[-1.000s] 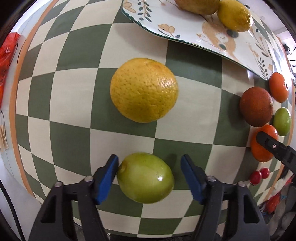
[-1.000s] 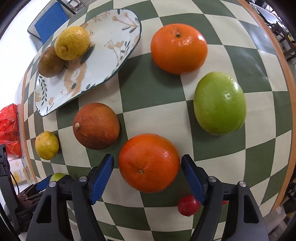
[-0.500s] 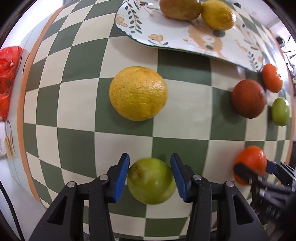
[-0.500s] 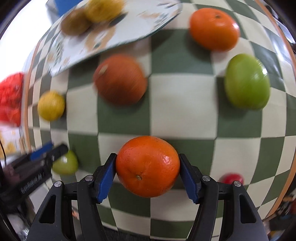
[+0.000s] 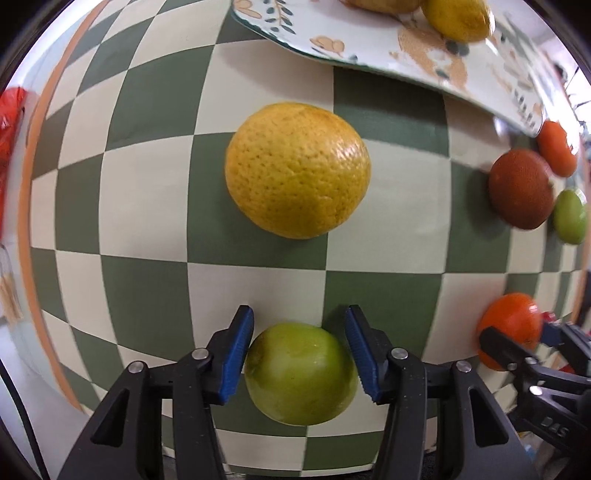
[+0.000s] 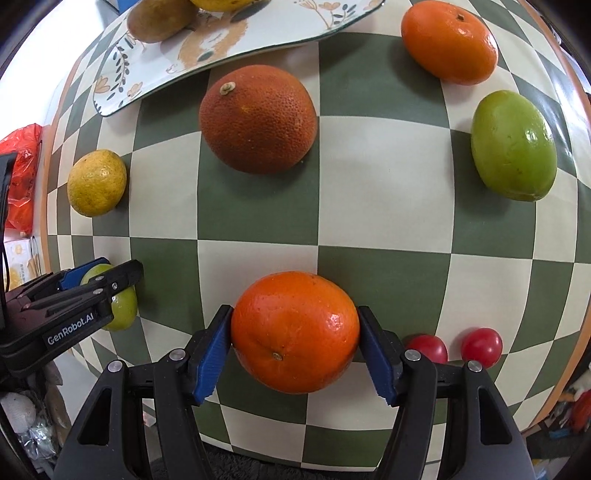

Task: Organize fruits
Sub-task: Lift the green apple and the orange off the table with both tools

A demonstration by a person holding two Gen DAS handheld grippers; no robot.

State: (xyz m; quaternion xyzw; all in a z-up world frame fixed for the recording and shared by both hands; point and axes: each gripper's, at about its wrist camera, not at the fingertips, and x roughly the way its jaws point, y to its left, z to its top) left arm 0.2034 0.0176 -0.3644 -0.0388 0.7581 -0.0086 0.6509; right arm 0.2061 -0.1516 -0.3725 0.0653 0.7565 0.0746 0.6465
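Note:
A small green fruit point(image 5: 301, 373) sits between the blue pads of my left gripper point(image 5: 299, 314). Both pads touch its sides while the jaws are opening slightly. The gripper points straight down at the checkered tablecloth point(image 5: 147, 206). My right gripper point(image 6: 294, 312) is shut on an orange point(image 6: 295, 332), one pad on each side. In the right wrist view the left gripper point(image 6: 110, 273) shows at the left edge, around the green fruit point(image 6: 123, 310). A patterned plate point(image 6: 258, 33) at the back holds a lemon point(image 5: 456, 18) and a brown fruit point(image 6: 159, 18).
On the cloth lie a yellow orange point(image 5: 297, 170), a dark red-brown orange point(image 6: 258, 118), a tangerine point(image 6: 448, 40), a larger green fruit point(image 6: 513, 146) and two cherry tomatoes point(image 6: 480, 347). A red bag point(image 6: 22, 177) lies beyond the table's left edge.
Both grippers stood open around their fruits a second ago. The left pads have closed onto the green fruit and the right pads onto the orange. The right gripper shifted across the table.

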